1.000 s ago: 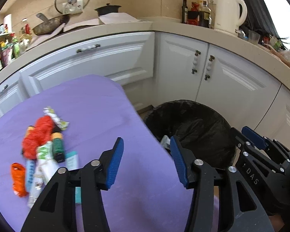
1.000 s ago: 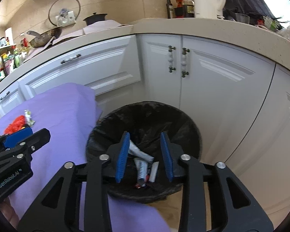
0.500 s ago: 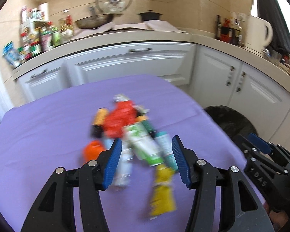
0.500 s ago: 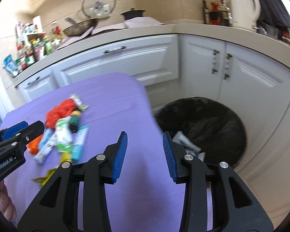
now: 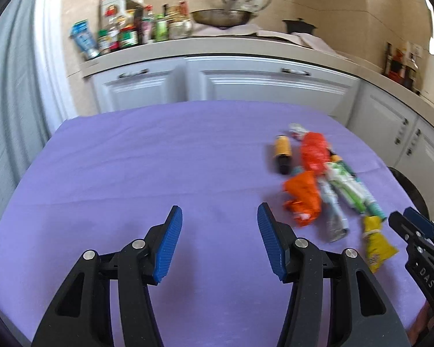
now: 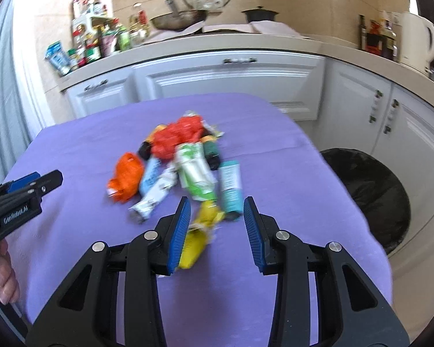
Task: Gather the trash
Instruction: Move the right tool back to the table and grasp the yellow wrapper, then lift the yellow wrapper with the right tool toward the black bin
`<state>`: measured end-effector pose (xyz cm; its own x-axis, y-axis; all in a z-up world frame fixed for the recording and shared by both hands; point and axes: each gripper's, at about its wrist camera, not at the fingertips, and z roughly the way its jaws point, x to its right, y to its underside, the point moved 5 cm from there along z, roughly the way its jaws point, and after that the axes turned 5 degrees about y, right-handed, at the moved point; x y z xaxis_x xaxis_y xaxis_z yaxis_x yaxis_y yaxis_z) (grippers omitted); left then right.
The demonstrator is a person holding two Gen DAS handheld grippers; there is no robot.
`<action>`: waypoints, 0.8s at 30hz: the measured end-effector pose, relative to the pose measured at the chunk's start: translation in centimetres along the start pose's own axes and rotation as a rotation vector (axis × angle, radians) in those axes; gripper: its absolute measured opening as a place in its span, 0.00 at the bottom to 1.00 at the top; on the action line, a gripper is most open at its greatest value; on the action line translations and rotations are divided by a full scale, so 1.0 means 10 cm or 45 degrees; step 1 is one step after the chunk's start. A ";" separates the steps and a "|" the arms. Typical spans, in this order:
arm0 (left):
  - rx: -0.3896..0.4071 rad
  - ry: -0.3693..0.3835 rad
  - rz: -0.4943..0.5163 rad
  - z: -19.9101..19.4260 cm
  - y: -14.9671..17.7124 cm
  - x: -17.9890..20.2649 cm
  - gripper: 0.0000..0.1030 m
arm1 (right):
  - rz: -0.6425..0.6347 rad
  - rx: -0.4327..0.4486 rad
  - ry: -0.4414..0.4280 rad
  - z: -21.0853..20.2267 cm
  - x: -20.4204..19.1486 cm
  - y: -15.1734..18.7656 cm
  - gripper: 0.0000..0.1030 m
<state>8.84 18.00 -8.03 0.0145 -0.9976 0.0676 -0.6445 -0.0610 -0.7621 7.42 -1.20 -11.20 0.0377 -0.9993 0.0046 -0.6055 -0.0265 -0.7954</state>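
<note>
A heap of trash lies on the purple table (image 5: 159,159): a red wrapper (image 6: 178,136), an orange wrapper (image 6: 126,177), a white-green pack (image 6: 195,170), a teal tube (image 6: 231,186), a yellow wrapper (image 6: 199,232) and a yellow-black bottle (image 5: 283,153). My right gripper (image 6: 217,228) is open and empty, just above the yellow wrapper at the heap's near end. My left gripper (image 5: 220,240) is open and empty over bare cloth, left of the heap (image 5: 318,182). A black-lined bin (image 6: 370,190) stands on the floor right of the table.
White kitchen cabinets (image 6: 231,78) run behind the table, with a counter holding bottles (image 6: 95,43), a pan (image 6: 179,18) and a white kettle (image 6: 416,40). A curtain (image 5: 11,92) hangs at the left.
Both grippers have swung left from the bin to the table. The right one now sits over the heap; the left one has gone past it to bare cloth. Both stay open and empty.
</note>
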 end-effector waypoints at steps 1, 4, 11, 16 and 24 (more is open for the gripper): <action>0.000 -0.009 -0.015 -0.01 0.02 -0.08 0.52 | -0.011 -0.005 -0.003 0.01 -0.06 0.02 0.36; -0.002 -0.024 -0.049 -0.02 0.07 -0.26 0.52 | -0.037 -0.027 -0.008 0.04 -0.19 0.07 0.37; -0.010 -0.019 -0.075 -0.02 0.15 -0.42 0.52 | -0.042 -0.057 0.053 0.09 -0.22 0.17 0.37; -0.013 0.013 -0.077 -0.03 0.17 -0.36 0.52 | -0.012 -0.101 0.048 0.15 -0.17 0.23 0.37; -0.014 0.052 -0.059 -0.05 0.19 -0.21 0.52 | -0.027 -0.124 0.006 0.17 -0.19 0.29 0.24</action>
<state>7.23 20.00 -9.28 0.0135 -0.9915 0.1295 -0.6520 -0.1069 -0.7507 6.92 0.69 -14.51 0.0478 -0.9986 0.0238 -0.6788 -0.0500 -0.7326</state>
